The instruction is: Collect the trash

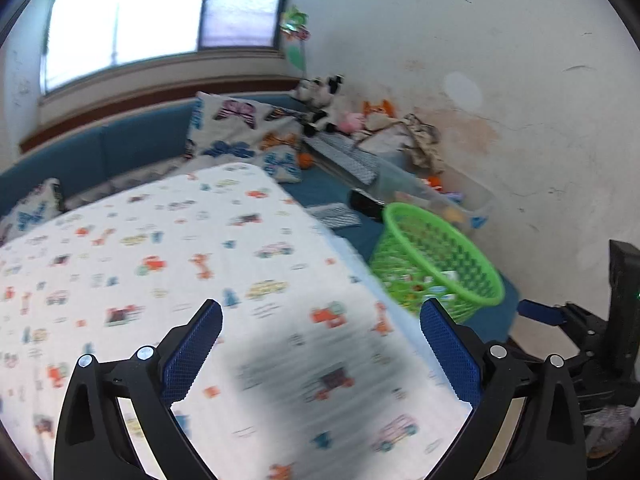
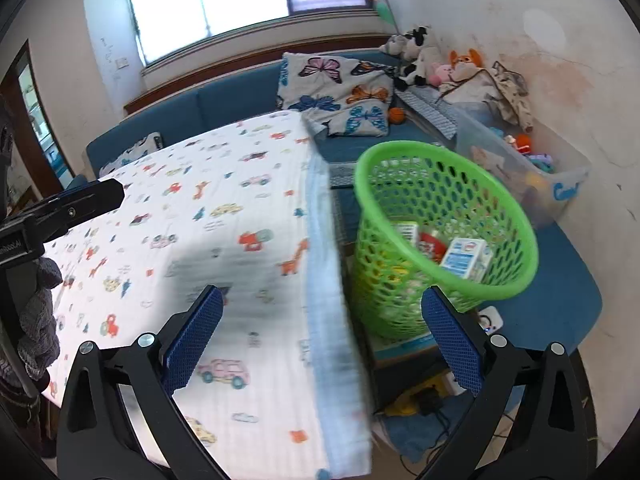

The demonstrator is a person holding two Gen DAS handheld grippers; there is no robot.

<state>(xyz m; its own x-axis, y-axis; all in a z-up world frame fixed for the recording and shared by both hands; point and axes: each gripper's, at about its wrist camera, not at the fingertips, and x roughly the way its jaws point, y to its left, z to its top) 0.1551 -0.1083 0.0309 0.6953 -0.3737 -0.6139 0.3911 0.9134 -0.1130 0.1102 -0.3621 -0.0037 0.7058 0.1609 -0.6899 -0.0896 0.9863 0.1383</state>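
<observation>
The left gripper (image 1: pixel 320 316) is held with its jaws spread wide and nothing between them, and the right gripper (image 2: pixel 322 304) is held the same way, both over a table covered by a white cloth (image 2: pixel 224 200) printed with small cars and animals. The left wrist view is smeared by blur, so the cloth's prints and the basket's contents are hard to make out there. The bases of both grippers are cut off by the lower edge of each view. The fingers are faced with blue, finely meshed pads (image 2: pixel 192 340) on black frames. The trash lies in a round green plastic basket (image 2: pixel 516 216) with a perforated wall (a blue-and-white carton (image 2: pixel 466 258) and a red wrapper are recognisable, the rest is not). The basket stands beside the table's edge, ahead and to the right of both grippers, apart from them.
</observation>
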